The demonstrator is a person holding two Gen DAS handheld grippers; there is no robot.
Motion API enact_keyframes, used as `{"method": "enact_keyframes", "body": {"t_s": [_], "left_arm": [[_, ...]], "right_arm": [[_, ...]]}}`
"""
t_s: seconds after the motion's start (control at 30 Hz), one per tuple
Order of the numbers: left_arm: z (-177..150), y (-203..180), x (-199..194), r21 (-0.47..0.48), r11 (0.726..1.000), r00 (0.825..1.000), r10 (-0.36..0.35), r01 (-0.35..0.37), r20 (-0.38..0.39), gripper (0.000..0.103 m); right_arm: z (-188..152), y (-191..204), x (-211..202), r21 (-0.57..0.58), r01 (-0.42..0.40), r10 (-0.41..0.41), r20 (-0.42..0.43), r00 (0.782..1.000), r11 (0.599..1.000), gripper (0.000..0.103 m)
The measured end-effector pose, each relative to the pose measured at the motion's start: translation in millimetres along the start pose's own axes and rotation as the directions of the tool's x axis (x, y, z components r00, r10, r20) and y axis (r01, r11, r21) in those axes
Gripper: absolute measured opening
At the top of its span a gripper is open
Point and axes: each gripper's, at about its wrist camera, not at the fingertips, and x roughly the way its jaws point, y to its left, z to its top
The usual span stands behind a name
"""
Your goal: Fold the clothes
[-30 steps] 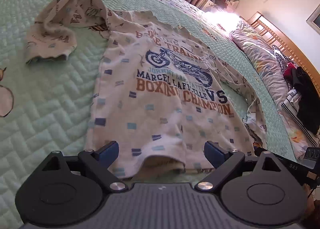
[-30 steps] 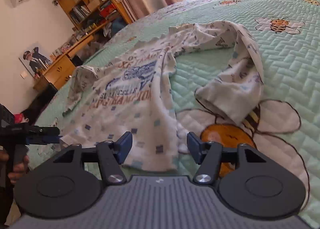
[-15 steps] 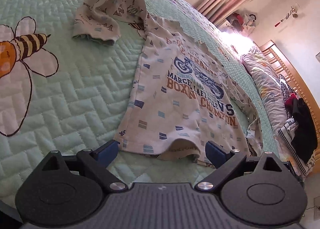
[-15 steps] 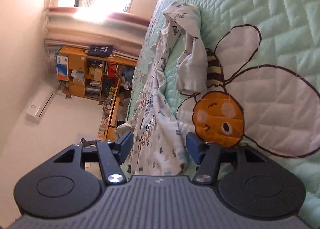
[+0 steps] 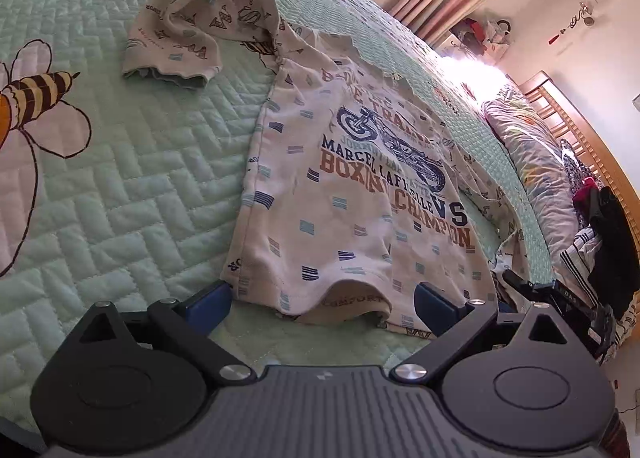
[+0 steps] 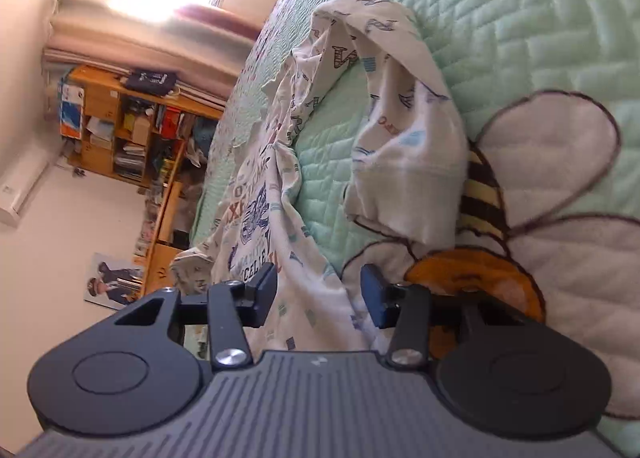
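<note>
Two grippers at shirt hem; right gripper closing

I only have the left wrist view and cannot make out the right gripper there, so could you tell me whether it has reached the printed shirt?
Observer: Yes, the right gripper has an edge of the printed shirt between its fingers.
Operator: Thank you. Has it clamped the cloth?
Observer: Not yet. Its jaws are closing, but the pads do not seem to press the fabric.
Operator: What lies next to it on the bed?
Observer: The quilt's embroidered bee, with its orange head just behind one finger.
</note>
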Motion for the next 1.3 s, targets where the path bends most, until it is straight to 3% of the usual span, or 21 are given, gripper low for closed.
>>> {"method": "enact_keyframes", "body": {"t_s": [0.37, 0.47, 0.5, 0.57, 0.83, 0.97, 1.1, 1.17, 1.23, 1.27, 1.3], "left_arm": [[-3.5, -3.9, 3.2, 0.012, 1.0, 1.0, -0.015, 0.016, -0.025, 0.098], [-3.1, -3.4, 1.5, 0.012, 1.0, 0.999, -0.021, 0.021, -0.024, 0.098], [-2.4, -2.2, 0.7, 0.006, 1.0, 0.999, -0.025, 0.025, -0.022, 0.098], [-1.3, -0.8, 0.2, -0.002, 1.0, 0.999, -0.025, 0.025, -0.019, 0.098], [-0.6, -2.6, 2.2, 0.004, 1.0, 0.999, -0.022, 0.022, -0.026, 0.098], [-0.6, -0.2, 1.5, -0.003, 1.0, 0.999, -0.027, 0.027, -0.026, 0.098], [-1.1, -0.9, 0.5, 0.004, 1.0, 0.999, -0.026, 0.026, -0.029, 0.098], [-0.7, -0.3, 0.2, 0.004, 1.0, 0.999, -0.025, 0.025, -0.031, 0.098], [0.3, 0.9, -0.6, -0.002, 1.0, 0.999, -0.028, 0.028, -0.03, 0.098], [0.9, 1.7, -1.0, -0.004, 1.0, 0.999, -0.029, 0.029, -0.029, 0.098], [1.5, 2.3, -1.5, -0.005, 1.0, 0.999, -0.029, 0.029, -0.026, 0.098]], "right_arm": [[12.4, 18.4, 39.2, -0.204, 0.038, -0.043, -0.018, 0.999, 0.978, 0.022], [21.9, 3.2, 41.7, -0.082, -0.041, 0.04, -0.02, 0.999, 0.996, 0.018], [24.6, -0.8, 41.7, -0.047, -0.042, 0.042, -0.017, 0.999, 0.998, 0.008], [22.9, 1.4, 42.6, -0.093, -0.006, 0.004, -0.023, 1.0, 0.996, 0.002], [12.1, 28.1, 43.8, -0.293, 0.031, -0.04, -0.026, 0.999, 0.956, 0.011], [6.2, 37.8, 41.8, -0.343, 0.004, -0.026, -0.061, 0.998, 0.939, 0.024], [2.3, 40.8, 40.4, -0.379, 0.046, -0.064, -0.034, 0.997, 0.924, 0.02], [-0.3, 45.9, 39.0, -0.43, 0.1, -0.113, -0.004, 0.994, 0.897, 0.006], [-3.8, 52.3, 34.6, -0.487, 0.168, -0.167, 0.045, 0.985, 0.857, 0.003], [-6.7, 60.3, 30.9, -0.541, 0.23, -0.211, 0.098, 0.973, 0.809, 0.003], [-9.2, 68.7, 27.8, -0.605, 0.319, -0.268, 0.176, 0.947, 0.729, 0.003]]}}
